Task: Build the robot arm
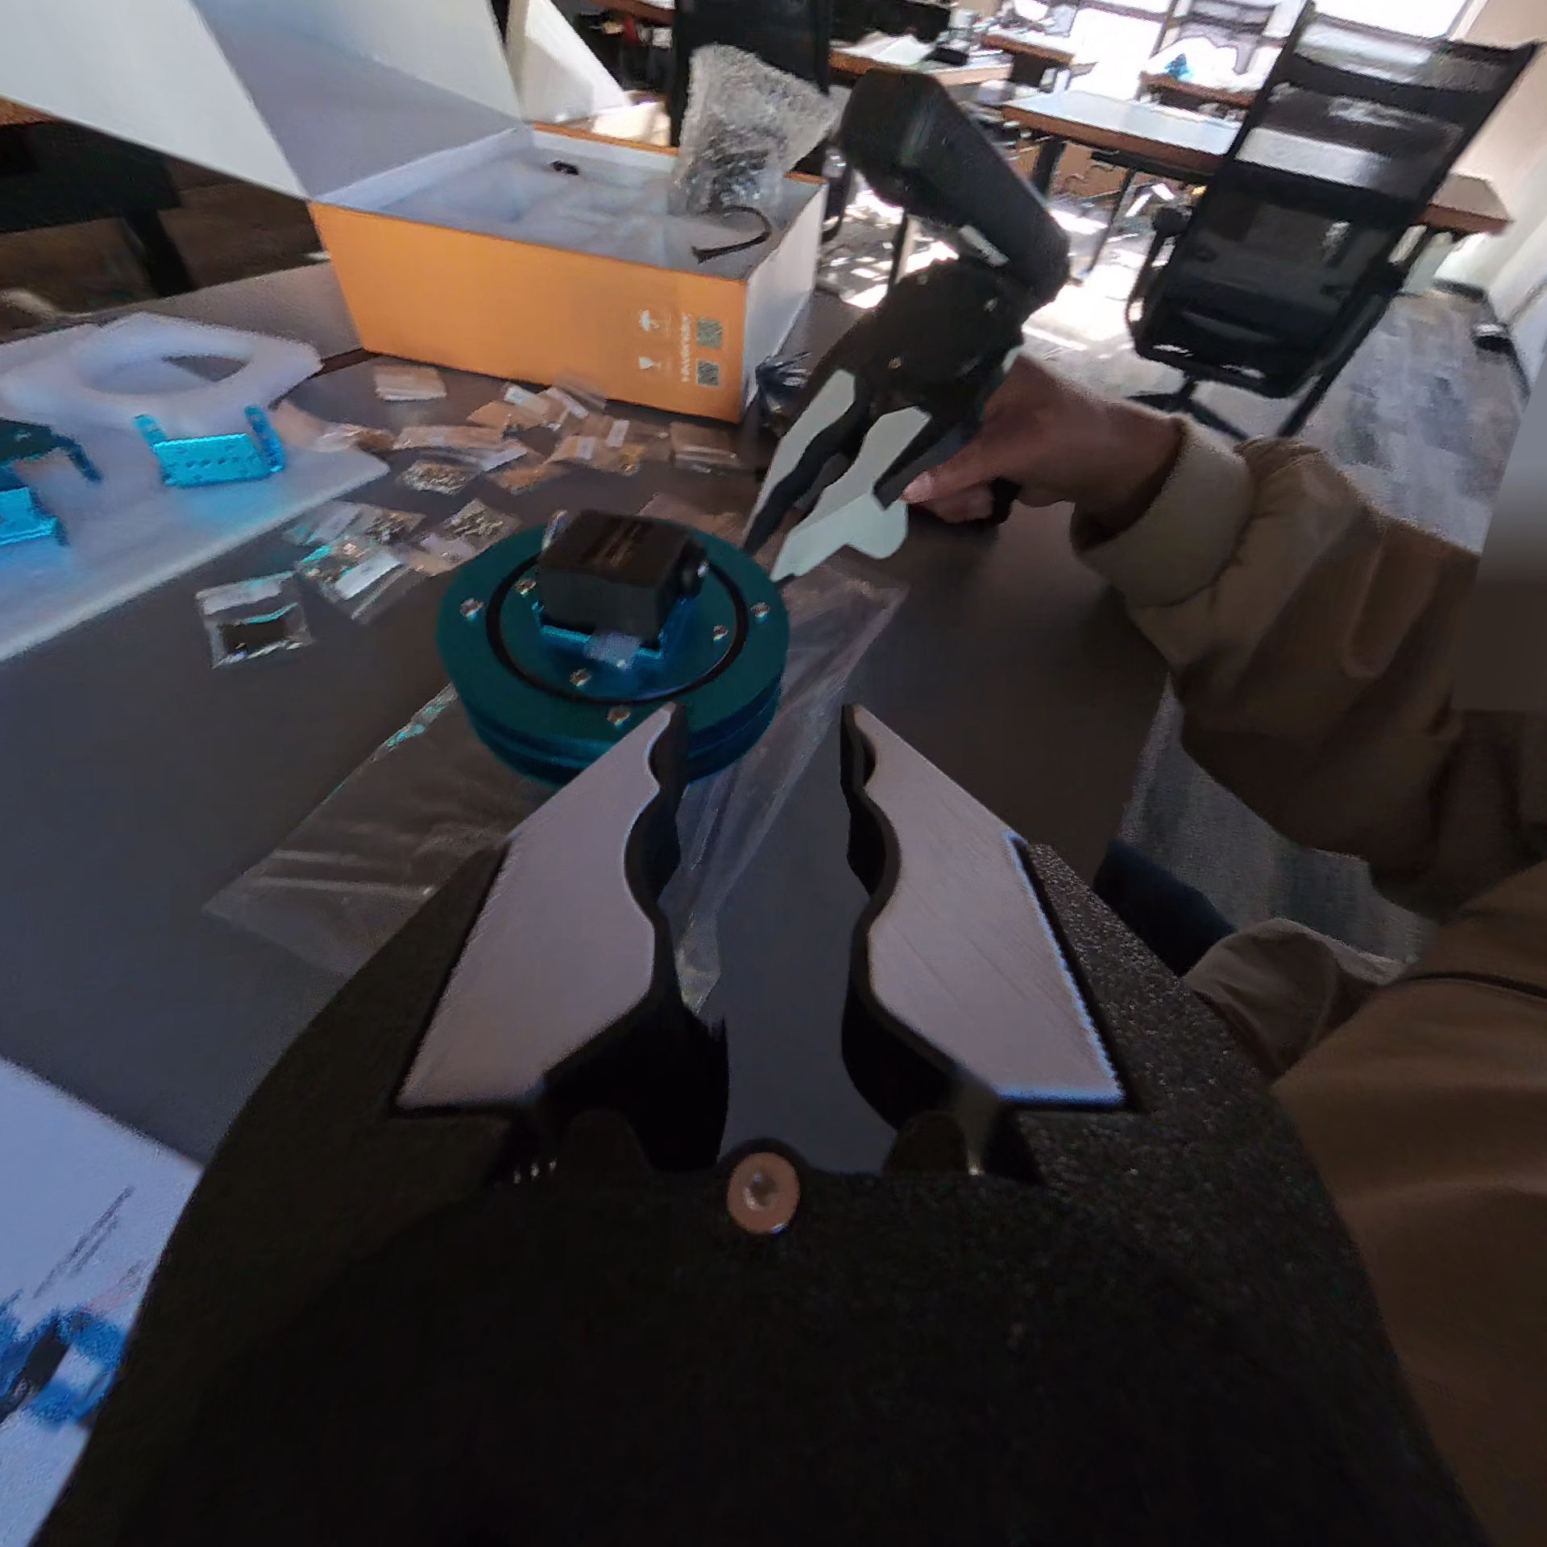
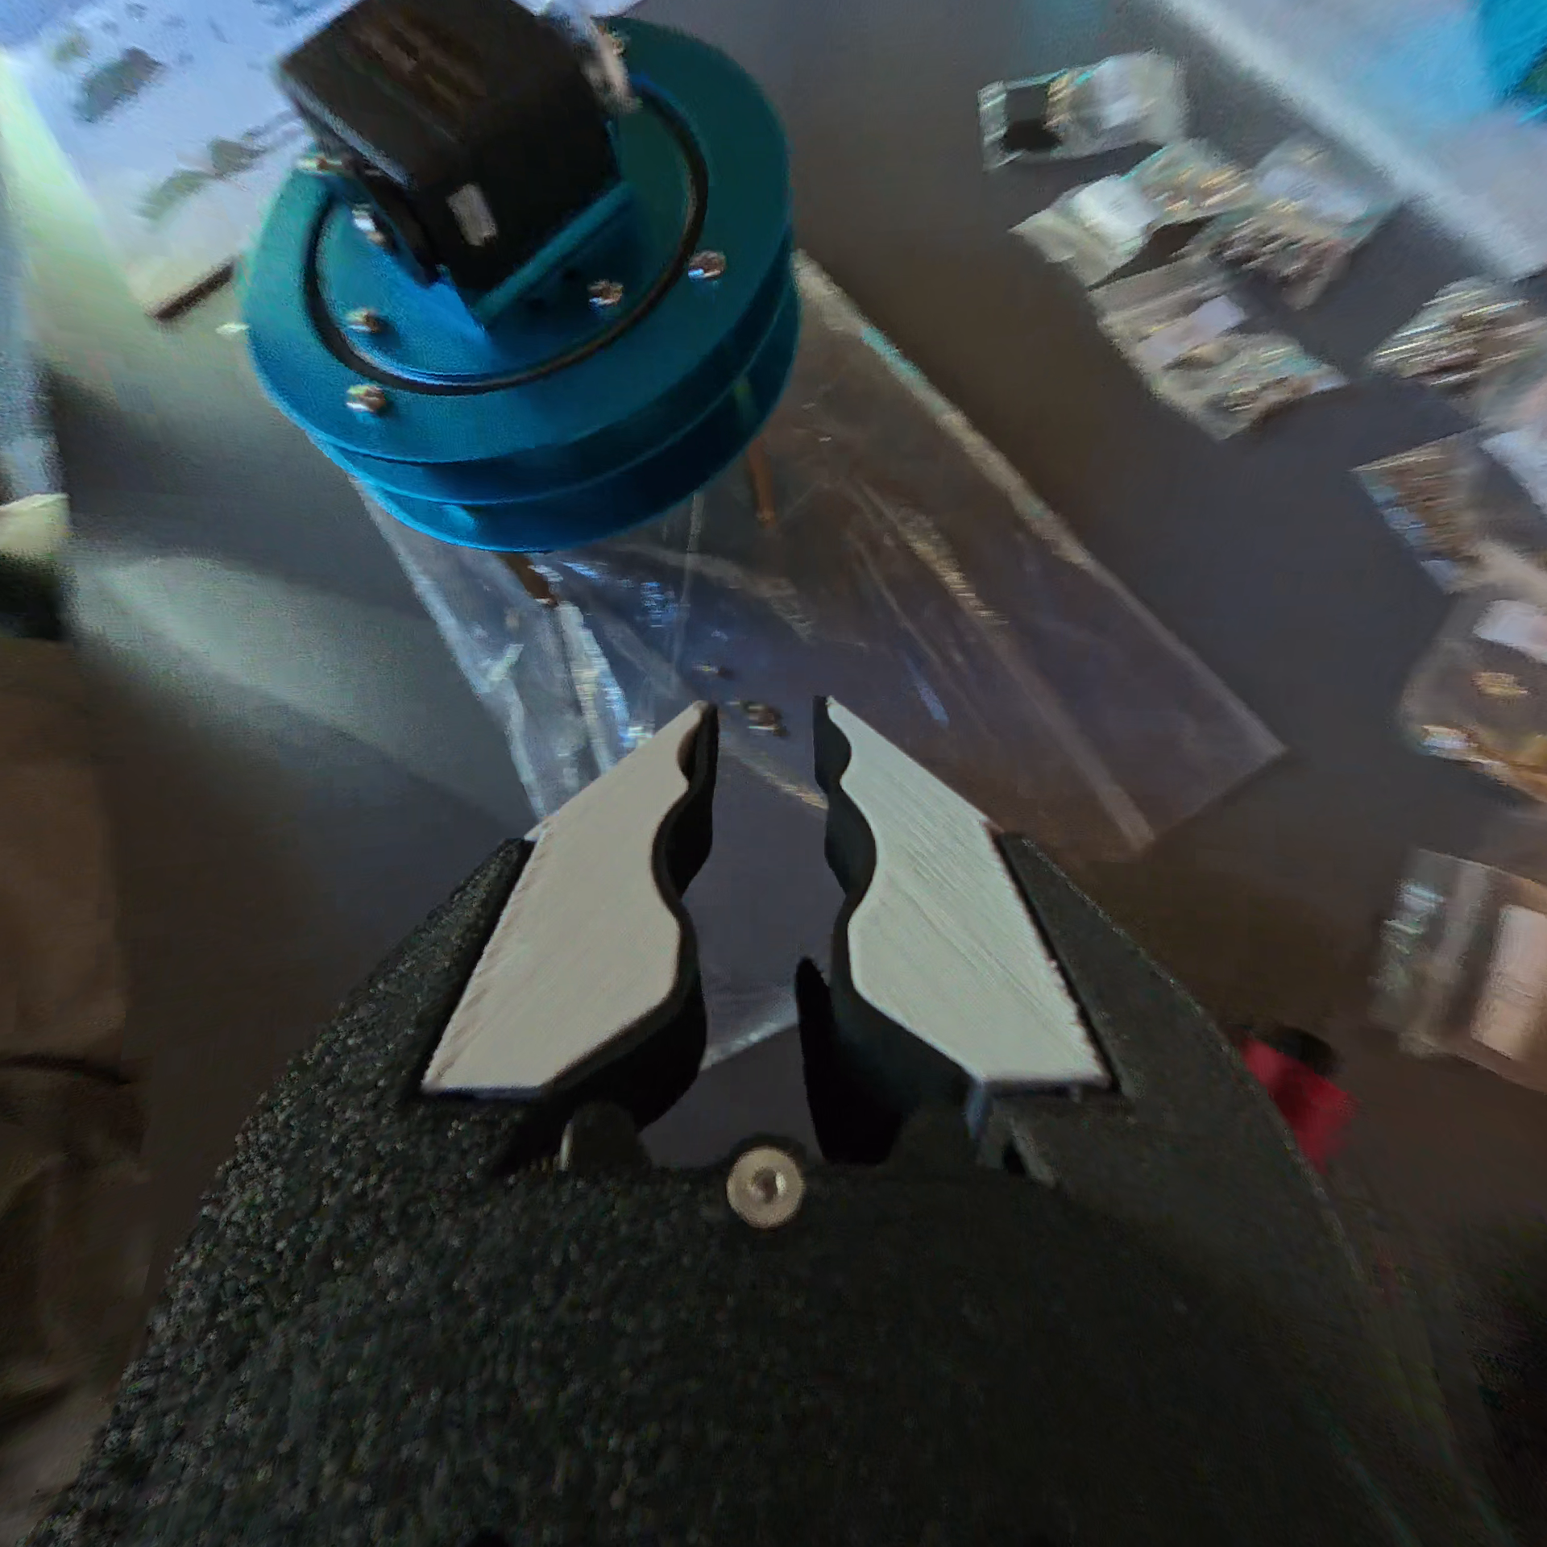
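Hovering with fingers spread and empty, the left gripper (image 1: 758,720) is held just beside the blue disc base (image 1: 611,661), the right gripper (image 2: 766,711) over the clear plastic bag (image 2: 837,628). The base, resting partly on that slippery bag, could be nudged and slid.

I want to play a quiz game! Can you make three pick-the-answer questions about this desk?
1. Where does the black block sit?
A. on the round blue base
B. inside the orange box
C. on the office chair

2. What colour is the side of the open box?
A. green
B. orange
C. pink

3. How are the left gripper's fingers?
A. clamped on the base
B. shut tight together
C. apart, holding nothing

Answers:
1 A: the block stands on top of the round blue base.
2 B: the box's long wall is orange.
3 C: a clear gap shows between the fingers of the left gripper, with nothing in it.
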The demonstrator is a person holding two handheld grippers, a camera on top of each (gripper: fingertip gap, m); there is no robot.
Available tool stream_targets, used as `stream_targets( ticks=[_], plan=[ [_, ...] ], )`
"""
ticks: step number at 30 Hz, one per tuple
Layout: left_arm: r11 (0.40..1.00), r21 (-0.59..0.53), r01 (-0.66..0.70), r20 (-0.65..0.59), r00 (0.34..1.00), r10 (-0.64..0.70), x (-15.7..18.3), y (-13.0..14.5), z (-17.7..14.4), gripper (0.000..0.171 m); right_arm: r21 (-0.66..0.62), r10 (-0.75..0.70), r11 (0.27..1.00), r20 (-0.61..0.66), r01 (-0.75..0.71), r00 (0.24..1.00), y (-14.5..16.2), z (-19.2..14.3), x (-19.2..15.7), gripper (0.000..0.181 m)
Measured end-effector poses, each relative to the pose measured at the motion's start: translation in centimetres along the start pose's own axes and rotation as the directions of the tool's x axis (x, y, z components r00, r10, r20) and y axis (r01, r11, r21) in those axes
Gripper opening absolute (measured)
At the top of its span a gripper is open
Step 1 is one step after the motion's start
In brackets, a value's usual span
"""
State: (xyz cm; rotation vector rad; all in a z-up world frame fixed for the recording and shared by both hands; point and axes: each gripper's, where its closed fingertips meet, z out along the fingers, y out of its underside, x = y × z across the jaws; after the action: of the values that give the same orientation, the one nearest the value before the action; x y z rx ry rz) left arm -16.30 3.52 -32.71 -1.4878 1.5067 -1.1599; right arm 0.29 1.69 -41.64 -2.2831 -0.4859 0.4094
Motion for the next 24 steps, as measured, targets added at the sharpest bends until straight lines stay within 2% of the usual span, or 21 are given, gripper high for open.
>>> stream_targets(
  ticks=[1, 3, 6, 7, 9, 10, 12, 16, 24],
  plan=[
    [1.0, -0.027, -0.012, 0.046, 0.999, 0.014, -0.7, 0.8, -0.3, 0.036, -0.026, 0.017, 1.0, 0.076, -0.015, 0.997, 0.2, 0.4, -0.9, 0.022],
    [0.996, -0.083, -0.016, 0.127, 0.992, 0.027, -2.4, 2.3, -0.5, 0.036, -0.051, -0.002, 0.999, 0.119, 0.008, 0.993, 0.4, 0.6, -1.7, 0.023],
    [0.988, -0.139, 0.059, 0.092, 0.995, -0.047, -3.0, 4.2, 0.6, 0.038, 0.007, -0.047, 0.999, 0.197, 0.046, 0.979, -1.0, 0.1, -3.7, 0.022],
    [0.983, -0.165, 0.084, 0.078, 0.994, -0.072, -3.0, 4.9, 1.3, 0.041, 0.014, -0.05, 0.999, 0.192, 0.048, 0.98, -1.2, 0.0, -3.9, 0.023],
    [0.974, -0.205, 0.094, 0.085, 0.993, -0.078, -3.3, 5.8, 2.2, 0.048, -0.02, -0.068, 0.997, 0.094, 0.071, 0.993, -0.6, 0.1, -2.9, 0.024],
    [0.974, -0.207, 0.087, 0.09, 0.993, -0.07, -3.4, 5.9, 2.6, 0.048, -0.035, -0.076, 0.996, 0.043, 0.078, 0.996, -0.3, 0.2, -2.3, 0.024],
    [0.976, -0.2, 0.084, 0.077, 0.995, -0.07, -3.2, 5.9, 3.2, 0.048, -0.062, -0.088, 0.994, 0.028, 0.09, 0.996, -0.1, 0.5, -2.0, 0.023],
    [0.983, -0.149, 0.106, 0.002, 0.994, -0.107, -1.9, 4.8, 4.0, 0.048, -0.1, -0.126, 0.986, 0.107, 0.137, 0.986, -0.6, 1.2, -1.5, 0.02],
    [0.99, -0.128, 0.067, 0.008, 0.998, -0.066, -1.5, 4.5, 4.1, 0.048, -0.18, -0.272, 0.93, 0.246, 0.32, 0.93, 0.5, 3.0, -1.6, 0.009]
  ],
)
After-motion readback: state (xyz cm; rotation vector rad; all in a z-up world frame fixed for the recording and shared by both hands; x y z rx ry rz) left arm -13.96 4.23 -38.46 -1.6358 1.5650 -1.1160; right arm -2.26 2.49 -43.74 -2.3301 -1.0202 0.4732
